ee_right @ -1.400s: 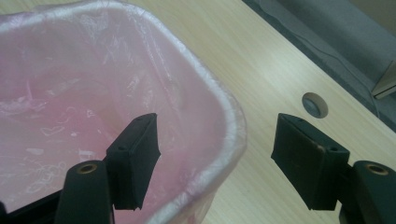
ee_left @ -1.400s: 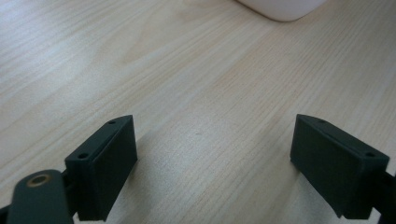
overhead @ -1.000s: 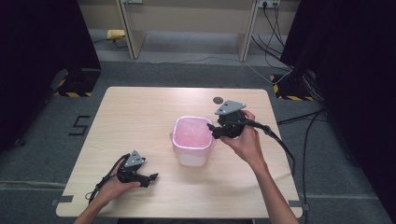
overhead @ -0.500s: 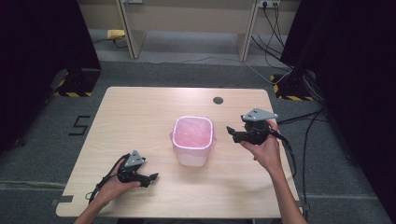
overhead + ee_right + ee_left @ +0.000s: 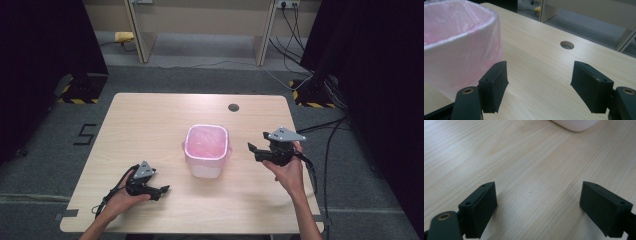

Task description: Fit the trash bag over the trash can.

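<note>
Your pale wooden table [image 5: 150, 125] lies bare all around the white, square, round-cornered plastic bin lined with a pink translucent bag [image 5: 206, 150], which stands upright near its middle, mouth up. Your right gripper [image 5: 252, 150] hovers just right of the bin, jaws apart, empty. Your left gripper [image 5: 162, 191] rests below-left of it, jaws apart.

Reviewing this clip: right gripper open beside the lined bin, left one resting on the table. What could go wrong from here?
1. The right gripper is open and close to the small bin; a sideways swing could probably knock the light-looking bin over or shove it.
2. The pink bag liner is thin and folded over the rim; a gripper closing on it might tear it or pull it off.
3. The right gripper's cable trails over the table edge and could snag.
</note>
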A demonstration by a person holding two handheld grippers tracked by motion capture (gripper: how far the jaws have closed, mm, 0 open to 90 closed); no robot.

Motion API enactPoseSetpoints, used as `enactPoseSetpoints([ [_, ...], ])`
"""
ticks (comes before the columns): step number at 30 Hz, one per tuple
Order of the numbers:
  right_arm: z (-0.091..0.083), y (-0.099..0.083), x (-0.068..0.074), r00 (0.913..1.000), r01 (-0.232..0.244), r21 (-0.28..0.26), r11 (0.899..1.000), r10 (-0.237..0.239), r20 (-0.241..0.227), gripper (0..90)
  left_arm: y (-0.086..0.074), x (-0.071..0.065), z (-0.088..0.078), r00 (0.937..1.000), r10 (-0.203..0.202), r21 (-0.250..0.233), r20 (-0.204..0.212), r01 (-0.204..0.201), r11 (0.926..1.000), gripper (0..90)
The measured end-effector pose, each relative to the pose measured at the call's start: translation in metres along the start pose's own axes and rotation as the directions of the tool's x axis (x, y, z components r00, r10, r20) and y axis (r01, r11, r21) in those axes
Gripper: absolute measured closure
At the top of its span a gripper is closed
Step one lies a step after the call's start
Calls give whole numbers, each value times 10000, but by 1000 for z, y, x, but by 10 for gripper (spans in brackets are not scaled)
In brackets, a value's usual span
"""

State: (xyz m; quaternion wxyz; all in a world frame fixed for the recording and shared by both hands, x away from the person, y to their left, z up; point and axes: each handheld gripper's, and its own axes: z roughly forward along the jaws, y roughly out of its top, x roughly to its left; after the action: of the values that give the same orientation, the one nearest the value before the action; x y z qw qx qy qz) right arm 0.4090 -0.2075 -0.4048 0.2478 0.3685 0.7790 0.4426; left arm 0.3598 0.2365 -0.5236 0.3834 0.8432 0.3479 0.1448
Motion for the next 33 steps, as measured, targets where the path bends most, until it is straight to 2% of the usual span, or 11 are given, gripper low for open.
enactPoseSetpoints([
  [4,-1,-7,1,9998,-178,-121,9998,178,-21,296,0,0,0,10000,21,6,15,-21,10000,135],
  [12,0,-20,3,9997,-226,-155,9996,225,-65,293,1,1,0,9999,73,33,70,-73,10000,130],
  [16,-3,-32,1,9986,-510,-265,9983,507,-116,293,1,2,1,9999,109,50,100,-110,9999,127],
  [23,-6,-46,-1,9974,-718,-321,9969,718,-9,287,1,2,1,9998,123,41,129,-124,9999,121],
  [33,-3,-64,4,9964,-839,9,9965,839,-125,248,2,3,2,9997,160,52,161,-160,9999,116],
])
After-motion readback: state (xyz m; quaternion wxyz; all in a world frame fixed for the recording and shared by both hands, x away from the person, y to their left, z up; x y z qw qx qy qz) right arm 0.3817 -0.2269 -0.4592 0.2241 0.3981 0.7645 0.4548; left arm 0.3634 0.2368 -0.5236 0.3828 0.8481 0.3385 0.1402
